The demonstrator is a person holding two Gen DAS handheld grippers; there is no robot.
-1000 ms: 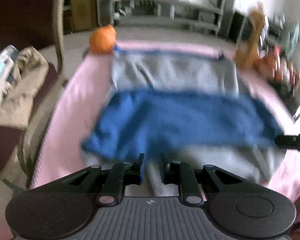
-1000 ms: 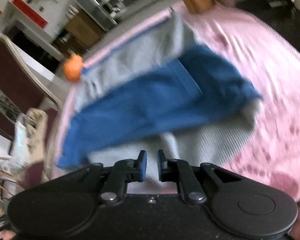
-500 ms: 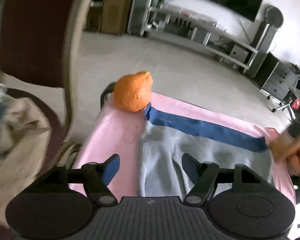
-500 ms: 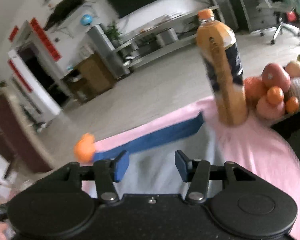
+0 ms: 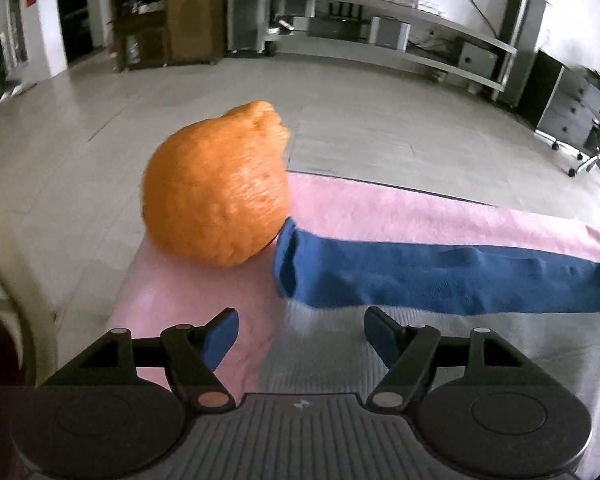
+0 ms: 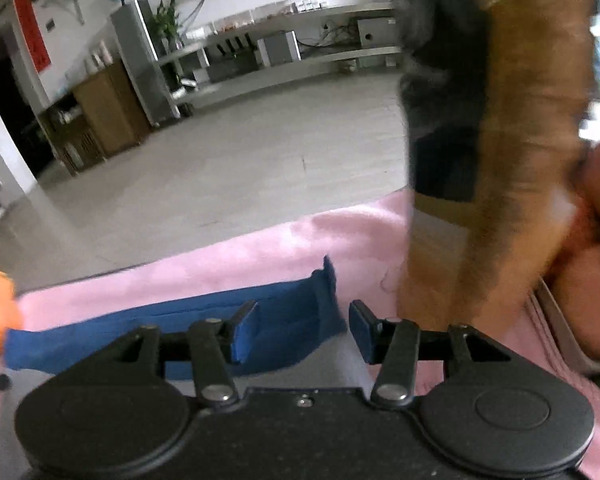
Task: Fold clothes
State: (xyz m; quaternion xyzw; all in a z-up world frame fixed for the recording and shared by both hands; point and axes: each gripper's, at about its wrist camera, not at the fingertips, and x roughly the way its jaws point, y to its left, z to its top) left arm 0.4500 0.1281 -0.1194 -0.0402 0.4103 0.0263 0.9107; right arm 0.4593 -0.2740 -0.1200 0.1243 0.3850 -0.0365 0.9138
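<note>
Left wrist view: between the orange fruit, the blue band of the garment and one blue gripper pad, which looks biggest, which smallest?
1. Blue band, stretching furthest across the picture.
2. Orange fruit, close behind; nearness to the camera makes this unsure.
3. Gripper pad, clearly smallest.

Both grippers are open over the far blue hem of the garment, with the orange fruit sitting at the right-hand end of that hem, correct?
Not quite. The orange fruit sits at the left-hand end of the blue hem, as the left wrist view shows; the right end lies by the brown bottle. Left gripper and right gripper are both open, nothing between their fingers.
</note>
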